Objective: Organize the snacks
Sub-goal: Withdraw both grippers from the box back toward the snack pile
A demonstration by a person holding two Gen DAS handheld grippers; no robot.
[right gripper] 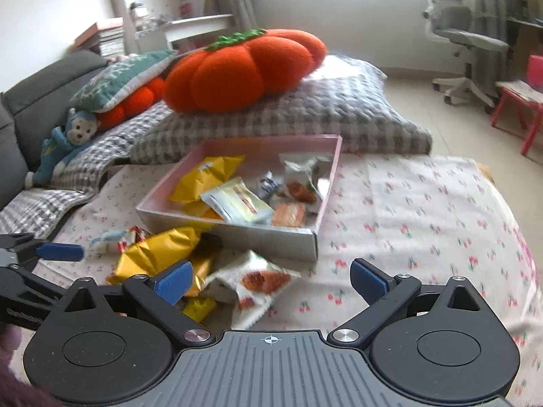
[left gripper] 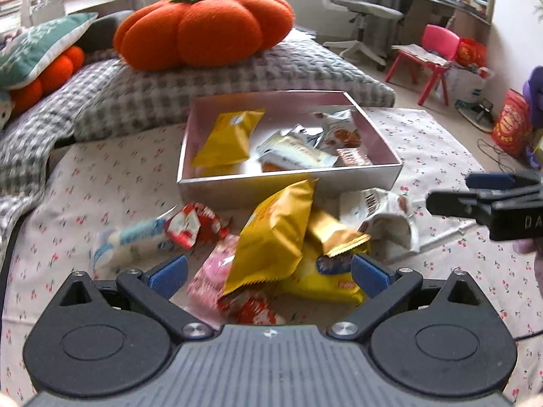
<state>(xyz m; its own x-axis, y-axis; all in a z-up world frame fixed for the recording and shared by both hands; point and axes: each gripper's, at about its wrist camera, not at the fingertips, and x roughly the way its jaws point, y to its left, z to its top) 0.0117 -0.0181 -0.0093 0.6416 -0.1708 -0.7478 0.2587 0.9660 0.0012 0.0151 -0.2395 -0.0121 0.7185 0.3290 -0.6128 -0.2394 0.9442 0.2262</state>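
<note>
A shallow pink-lined box (left gripper: 288, 181) (right gripper: 234, 237) sits on the floral sheet and holds a yellow packet (left gripper: 225, 140), white packets and a small orange one. In front of it lies a loose pile: a big yellow packet (left gripper: 271, 237) (right gripper: 156, 254), a gold one (left gripper: 334, 234), a pink one (left gripper: 213, 271), a red-and-white one (left gripper: 193, 225), a pale blue one (left gripper: 132, 242) and a white pastry packet (left gripper: 387, 213) (right gripper: 258, 281). My left gripper (left gripper: 269, 276) stands open over the pile, pads touching nothing. My right gripper (right gripper: 271, 283) (left gripper: 458, 191) is open above the white pastry packet.
An orange pumpkin cushion (left gripper: 203, 27) rests on a grey checked quilt (left gripper: 237, 81) behind the box. A blue monkey plush (right gripper: 64, 142) and a teal pillow (right gripper: 122, 81) lie far left. A red child's chair (left gripper: 427, 57) and an office chair (left gripper: 363, 6) stand on the floor beyond.
</note>
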